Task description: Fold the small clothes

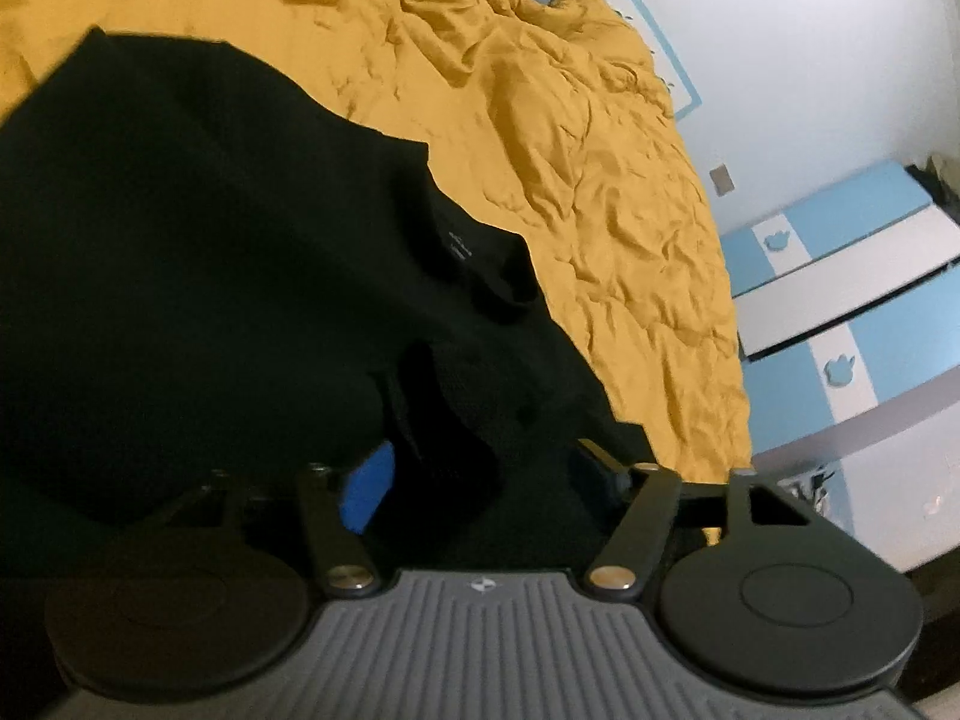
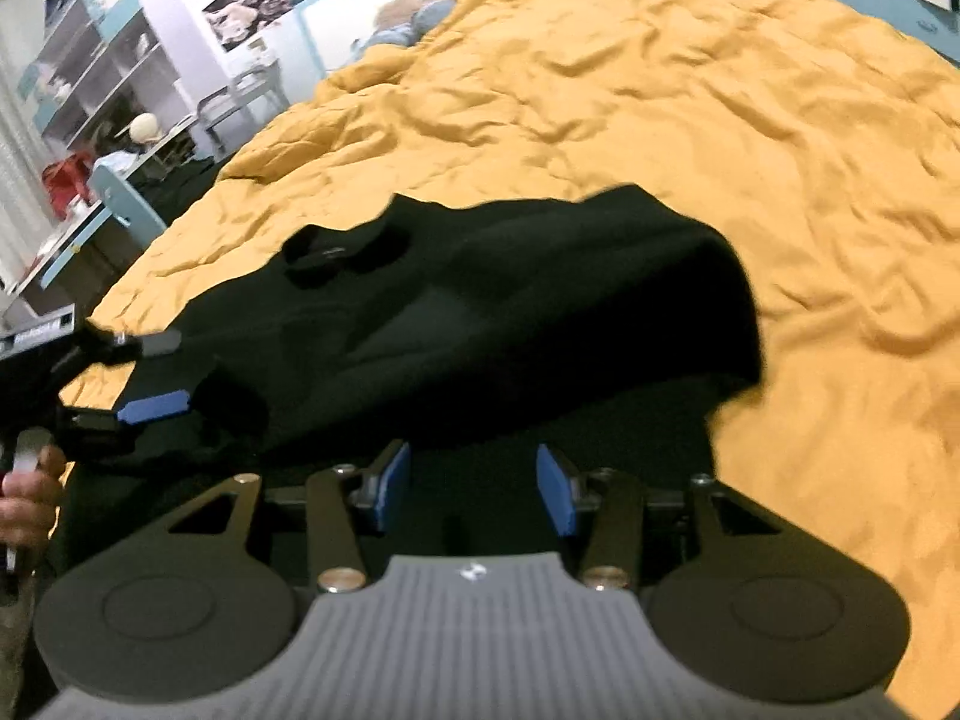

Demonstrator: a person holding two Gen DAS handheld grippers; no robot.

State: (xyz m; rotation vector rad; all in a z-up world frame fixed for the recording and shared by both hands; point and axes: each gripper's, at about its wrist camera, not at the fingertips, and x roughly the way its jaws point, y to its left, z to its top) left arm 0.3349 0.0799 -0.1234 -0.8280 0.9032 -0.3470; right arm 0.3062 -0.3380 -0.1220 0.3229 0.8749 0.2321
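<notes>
A black garment (image 1: 198, 252) lies on the mustard-yellow bed cover (image 1: 540, 120); its collar with a label (image 1: 459, 249) shows in the left wrist view. The garment also shows in the right wrist view (image 2: 510, 300), with one side lifted and curling over. My left gripper (image 1: 480, 474) is open, and black cloth lies between its blue pads (image 1: 366, 492). It shows at the left of the right wrist view (image 2: 162, 375), jaws apart over the garment's edge. My right gripper (image 2: 474, 480) is open at the garment's near edge, blue pads (image 2: 555, 495) wide apart.
The yellow bed cover (image 2: 750, 120) is wrinkled all over. A white and blue wall with cabinets (image 1: 840, 252) stands to the right of the bed. Shelves and a desk with clutter (image 2: 102, 138) stand at the far left. Pillows (image 2: 414, 18) lie at the bed's head.
</notes>
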